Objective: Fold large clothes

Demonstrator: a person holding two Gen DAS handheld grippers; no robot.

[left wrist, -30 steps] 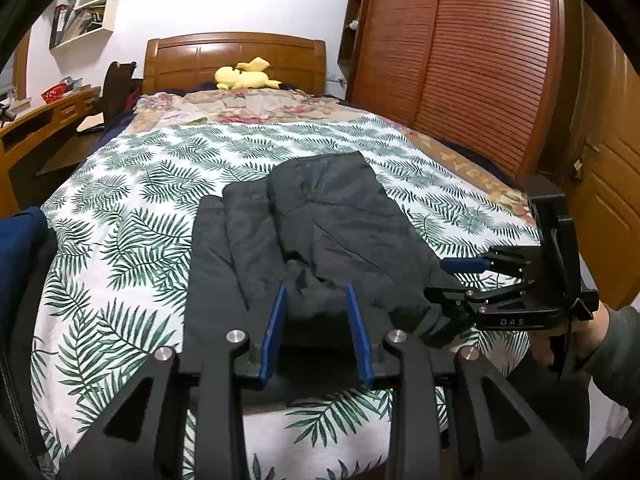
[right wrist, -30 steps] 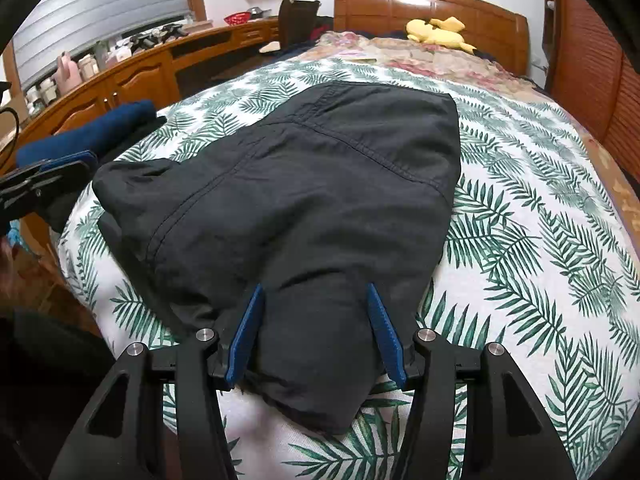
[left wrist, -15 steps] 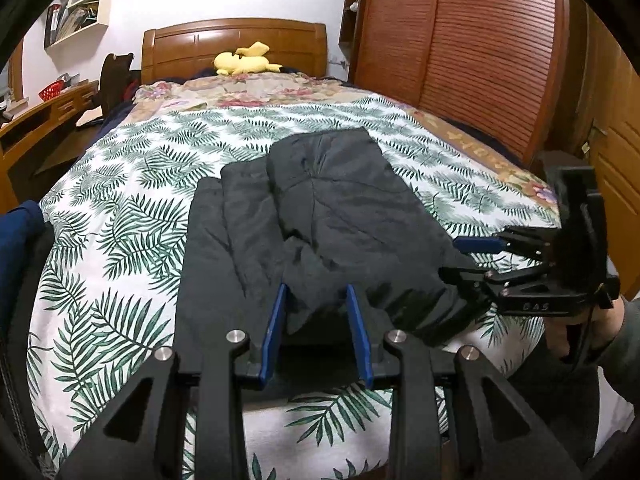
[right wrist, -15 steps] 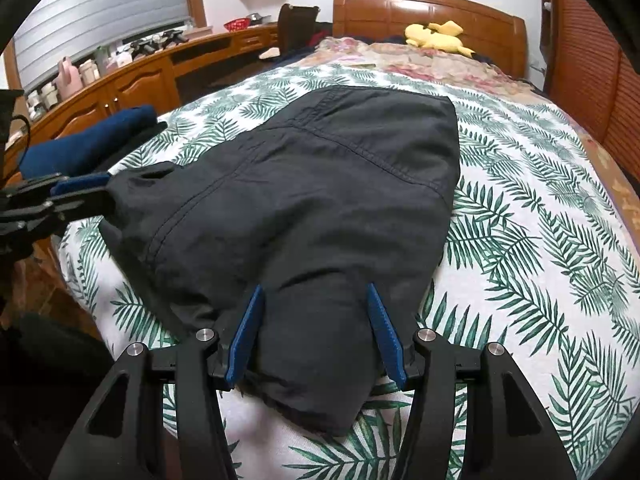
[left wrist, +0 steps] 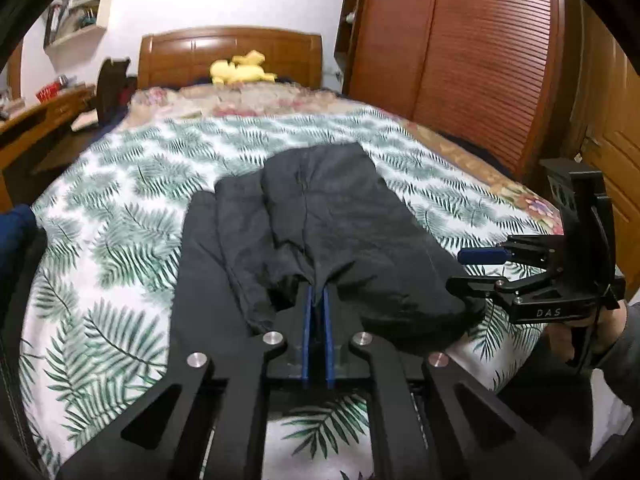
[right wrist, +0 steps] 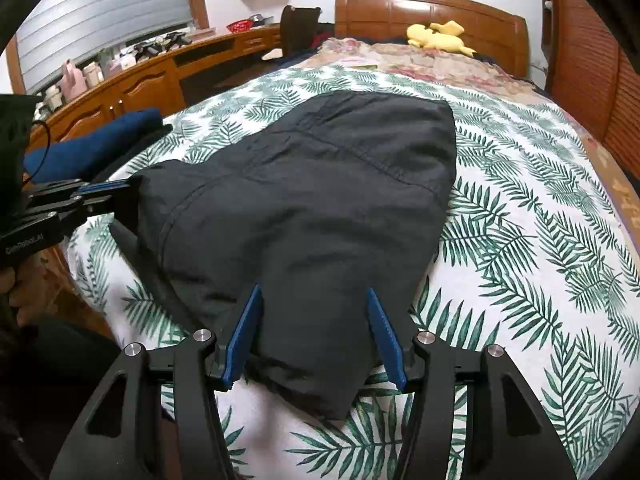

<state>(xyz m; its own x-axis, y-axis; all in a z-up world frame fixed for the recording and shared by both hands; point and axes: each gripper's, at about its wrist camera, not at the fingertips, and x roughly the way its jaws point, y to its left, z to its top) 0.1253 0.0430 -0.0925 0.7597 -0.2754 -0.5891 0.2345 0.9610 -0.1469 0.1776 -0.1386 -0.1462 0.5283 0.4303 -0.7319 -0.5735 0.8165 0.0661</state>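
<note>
A dark grey garment (left wrist: 340, 216) lies part-folded on the bed (left wrist: 120, 220), which has a palm-leaf sheet. My left gripper (left wrist: 316, 296) sits at its near edge, jaws closing tight on a pinch of fabric that rises between the blue pads. In the right wrist view the left gripper (right wrist: 104, 196) grips the garment (right wrist: 320, 184) at its left corner. My right gripper (right wrist: 313, 289) is open and straddles the garment's near end. The cloth lies between its spread pads without being squeezed. The left wrist view shows the right gripper (left wrist: 456, 269) at the right, a person's hand behind it.
A yellow plush toy (left wrist: 240, 70) rests by the wooden headboard. Folded blue cloth (right wrist: 92, 144) lies at the bed's left edge, beside a long wooden desk (right wrist: 140, 76) with small items. A tall slatted wardrobe (left wrist: 480, 60) stands to the right.
My left gripper's jaws have gone from standing apart to pressed together on a fold of the garment. The right gripper stays as wide and in the same place.
</note>
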